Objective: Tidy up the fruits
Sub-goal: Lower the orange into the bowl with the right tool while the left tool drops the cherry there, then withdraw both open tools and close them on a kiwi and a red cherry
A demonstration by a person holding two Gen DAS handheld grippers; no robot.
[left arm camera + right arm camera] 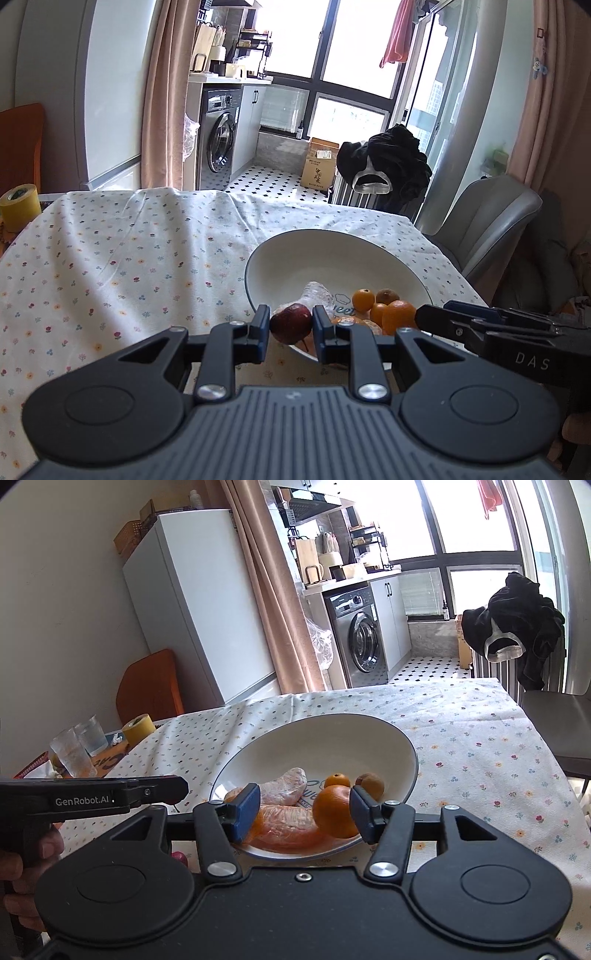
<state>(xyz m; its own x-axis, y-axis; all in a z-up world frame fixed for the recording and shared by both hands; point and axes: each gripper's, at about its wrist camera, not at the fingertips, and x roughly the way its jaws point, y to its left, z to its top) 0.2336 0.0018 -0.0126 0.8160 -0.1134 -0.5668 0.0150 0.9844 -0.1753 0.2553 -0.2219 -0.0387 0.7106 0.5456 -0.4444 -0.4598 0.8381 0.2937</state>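
Observation:
A white bowl point(295, 240) point(369, 731) stands on the flowered tablecloth. It holds a big orange point(334, 810) point(399, 314), a small orange point(337, 780) point(364, 299), a brown kiwi-like fruit point(370, 784) point(387, 295) and plastic-wrapped pieces point(284, 786). My left gripper point(291, 326) is shut on a dark red apple point(291, 323), held over the bowl's near rim. Over the bowl's near side, my right gripper point(304, 814) stands open; the big orange lies beside its right finger point(364, 812), far from the left one.
A yellow tape roll point(20, 208) point(138, 727) and two drinking glasses point(74, 753) stand at the table's left end. A grey chair point(491, 221) stands at the right side. The cloth point(129, 258) stretches left of and beyond the bowl.

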